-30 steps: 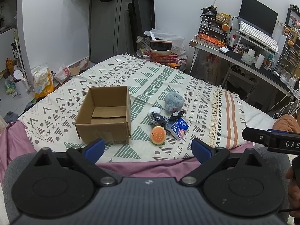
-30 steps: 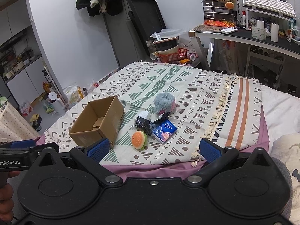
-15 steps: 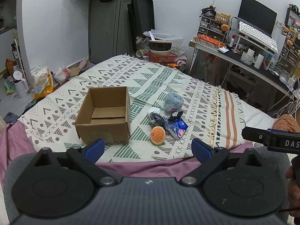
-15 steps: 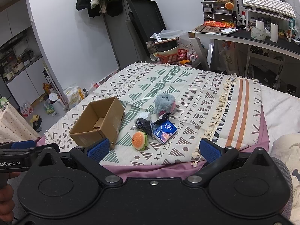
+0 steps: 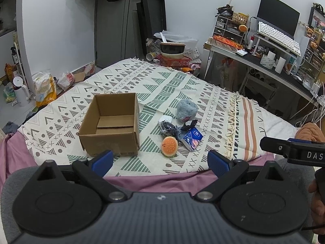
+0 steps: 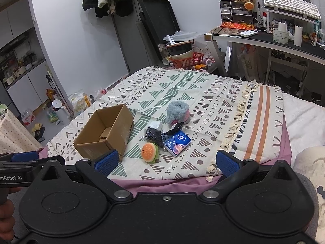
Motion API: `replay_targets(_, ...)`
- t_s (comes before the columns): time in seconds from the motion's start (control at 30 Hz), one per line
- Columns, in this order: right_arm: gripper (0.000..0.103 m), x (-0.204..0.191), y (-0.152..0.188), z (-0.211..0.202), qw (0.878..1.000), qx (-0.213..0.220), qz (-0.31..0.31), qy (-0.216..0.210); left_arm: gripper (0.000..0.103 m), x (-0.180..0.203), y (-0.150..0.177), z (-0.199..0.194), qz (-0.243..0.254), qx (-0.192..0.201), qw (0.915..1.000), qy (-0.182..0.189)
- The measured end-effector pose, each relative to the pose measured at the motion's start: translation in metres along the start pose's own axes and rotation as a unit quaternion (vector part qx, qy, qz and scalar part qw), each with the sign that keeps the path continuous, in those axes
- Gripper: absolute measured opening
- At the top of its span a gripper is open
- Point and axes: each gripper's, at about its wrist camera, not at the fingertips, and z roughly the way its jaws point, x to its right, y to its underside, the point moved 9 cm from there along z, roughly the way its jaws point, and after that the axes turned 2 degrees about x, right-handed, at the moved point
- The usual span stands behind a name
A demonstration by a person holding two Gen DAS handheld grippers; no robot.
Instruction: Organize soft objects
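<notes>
Above bed edge — both claws (image 5: pixel 160 160) agape

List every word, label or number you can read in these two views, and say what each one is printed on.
"DAS", cut off by the frame edge: on the right gripper body, seen in the left wrist view.
"enRobot.AI", start cut off: on the left gripper body, seen in the right wrist view.
Blue tissue pack: round logo, too small to read.
Yellow bag on the floor: print blurred, unreadable.

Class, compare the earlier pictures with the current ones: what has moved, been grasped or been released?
Nothing visibly changed: both grippers, left and right, stay open and short of the bed, and the cardboard box and burger toy lie untouched.
</notes>
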Motion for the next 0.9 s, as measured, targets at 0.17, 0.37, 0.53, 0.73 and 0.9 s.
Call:
replay_targets(0.17, 0.103, 0.002, 0.000, 0.007, 1.000, -0.002, -0.005, -0.003, 0.098, 0.001, -0.002, 0.005, -0.001, 0.000, 1.0000, 0.002)
replay_targets(0.37, 0.103, 0.010, 0.000, 0.017, 1.000, -0.001, -0.002, -0.008, 0.098, 0.004, -0.006, 0.017, -0.001, -0.001, 1.0000, 0.001)
replay_targets(0.53, 0.103, 0.012, -0.002, 0.025, 1.000, -0.003, -0.007, -0.020, 0.098, 0.002, -0.010, 0.031, -0.011, -0.002, 0.9999, 0.000)
replay_targets(0.73, 0.103, 0.024, -0.005, 0.043, 0.999, -0.006, 0.011, -0.034, 0.098, 0.006, -0.012, 0.050, -0.009, -0.008, 0.9999, 0.003)
replay_targets(0.9, 0.103, 0.034, -0.003, 0.064, 0.999, -0.018, 0.024, -0.042, 0.096, 0.009, -0.010, 0.070, -0.016, -0.015, 0.9998, 0.002)
